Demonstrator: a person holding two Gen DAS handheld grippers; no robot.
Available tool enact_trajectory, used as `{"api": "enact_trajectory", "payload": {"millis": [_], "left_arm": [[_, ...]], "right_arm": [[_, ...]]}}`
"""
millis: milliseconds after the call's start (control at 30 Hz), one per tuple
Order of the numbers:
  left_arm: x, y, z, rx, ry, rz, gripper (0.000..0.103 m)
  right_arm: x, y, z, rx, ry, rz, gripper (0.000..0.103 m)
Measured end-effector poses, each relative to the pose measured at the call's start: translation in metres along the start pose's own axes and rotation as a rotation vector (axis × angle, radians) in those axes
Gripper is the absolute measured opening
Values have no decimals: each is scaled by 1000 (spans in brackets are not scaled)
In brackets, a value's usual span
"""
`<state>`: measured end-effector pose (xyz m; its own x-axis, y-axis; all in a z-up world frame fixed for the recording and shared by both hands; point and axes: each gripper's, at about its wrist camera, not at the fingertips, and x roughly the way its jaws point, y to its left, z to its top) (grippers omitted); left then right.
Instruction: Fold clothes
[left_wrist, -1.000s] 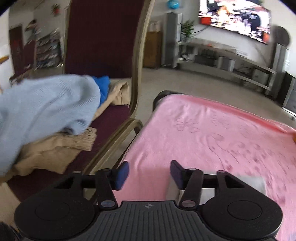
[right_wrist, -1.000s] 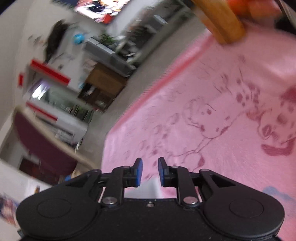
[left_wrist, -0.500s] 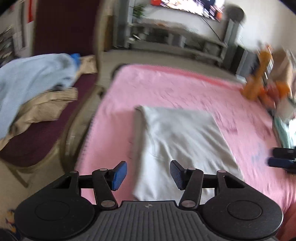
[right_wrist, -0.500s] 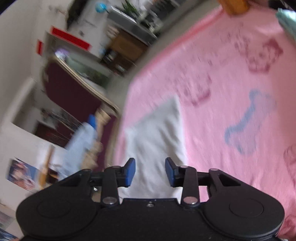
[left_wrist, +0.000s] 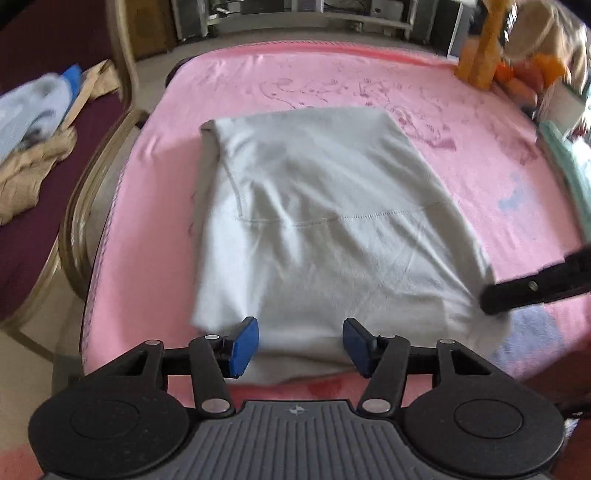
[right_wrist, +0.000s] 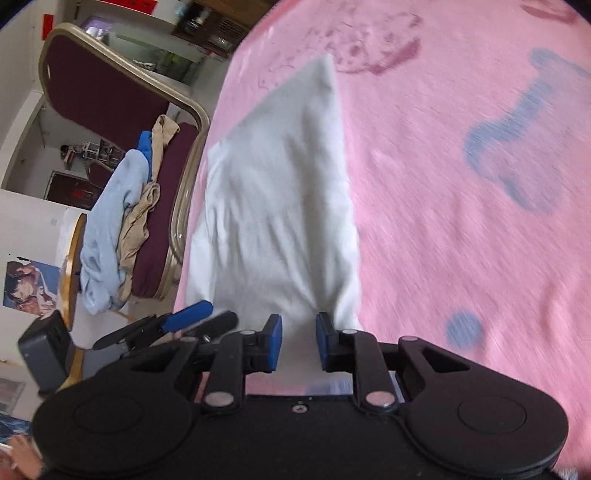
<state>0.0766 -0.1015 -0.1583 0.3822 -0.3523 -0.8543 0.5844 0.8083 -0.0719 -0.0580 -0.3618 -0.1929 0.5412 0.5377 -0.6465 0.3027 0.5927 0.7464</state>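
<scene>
White garment (left_wrist: 314, 221) is spread lengthwise up the frame; its near hem is straddled by the spread left gripper (left_wrist: 300, 341), its lower-right corner by the part-open right gripper (right_wrist: 298, 341), nothing pinched.

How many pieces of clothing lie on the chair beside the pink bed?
3 can be told apart on the chair: a light blue garment in front, a beige garment beside it, and a bright blue one behind. More may be hidden underneath.

Both wrist views look steeply down, close (overlapping), onto the white garment (left_wrist: 314, 221).
</scene>
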Motion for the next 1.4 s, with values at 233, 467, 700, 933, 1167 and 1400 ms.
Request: {"api": "enact_trajectory", "payload": {"millis": [233, 467, 700, 933, 1167, 1400], "left_arm": [[-9, 73, 22, -359, -85, -65, 66], [38, 112, 47, -529, 72, -160, 71], [50, 102, 57, -496, 84, -213, 72], [59, 83, 69, -399, 76, -194, 54], [63, 78, 74, -364, 51, -174, 47], [72, 78, 86, -383, 30, -156, 53]], "right_arm": [[-31, -3, 7, -4, -137, 55, 48], [-20, -11, 25, 60, -234, 47, 48], [-6, -16, 45, 99, -254, 34, 47], [15, -7, 56, 35, -228, -29, 31], [35, -8, 70, 18, -219, -39, 28], [46, -21, 80, 113, -225, 73, 29]]}}
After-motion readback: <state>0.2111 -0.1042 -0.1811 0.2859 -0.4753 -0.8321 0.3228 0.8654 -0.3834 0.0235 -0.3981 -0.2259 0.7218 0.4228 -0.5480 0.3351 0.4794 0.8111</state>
